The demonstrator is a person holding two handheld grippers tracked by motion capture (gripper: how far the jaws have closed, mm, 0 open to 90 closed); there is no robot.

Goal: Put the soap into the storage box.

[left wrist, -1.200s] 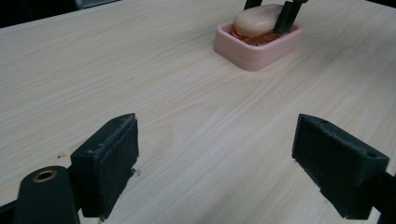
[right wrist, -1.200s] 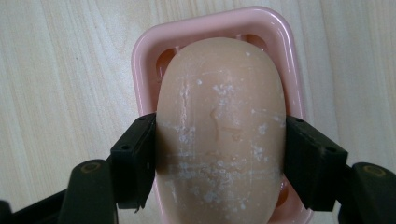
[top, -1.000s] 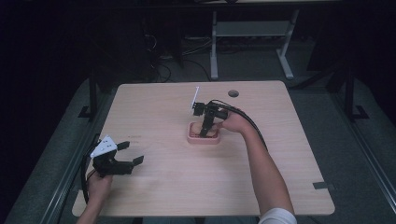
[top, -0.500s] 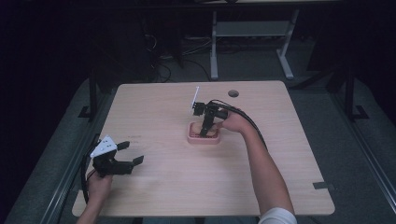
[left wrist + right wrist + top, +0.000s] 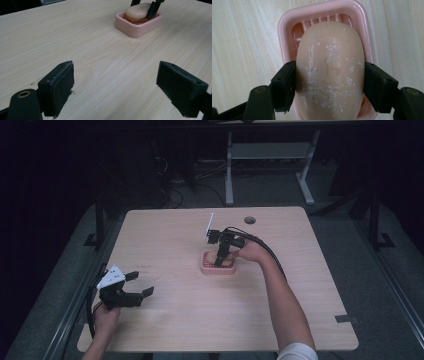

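A pale beige bar of soap lies in a pink soap dish near the middle of the wooden table. My right gripper points straight down over the dish, both pads pressed against the soap's long sides. In the high view the right gripper stands in the dish. My left gripper rests low at the table's front left corner, open with nothing between its jaws. In the left gripper view the left gripper faces bare wood, with the dish and soap far off.
A round cable hole sits near the table's far edge. A dark strip of tape lies near the front right corner. Desk legs and cables stand on the dark floor beyond.
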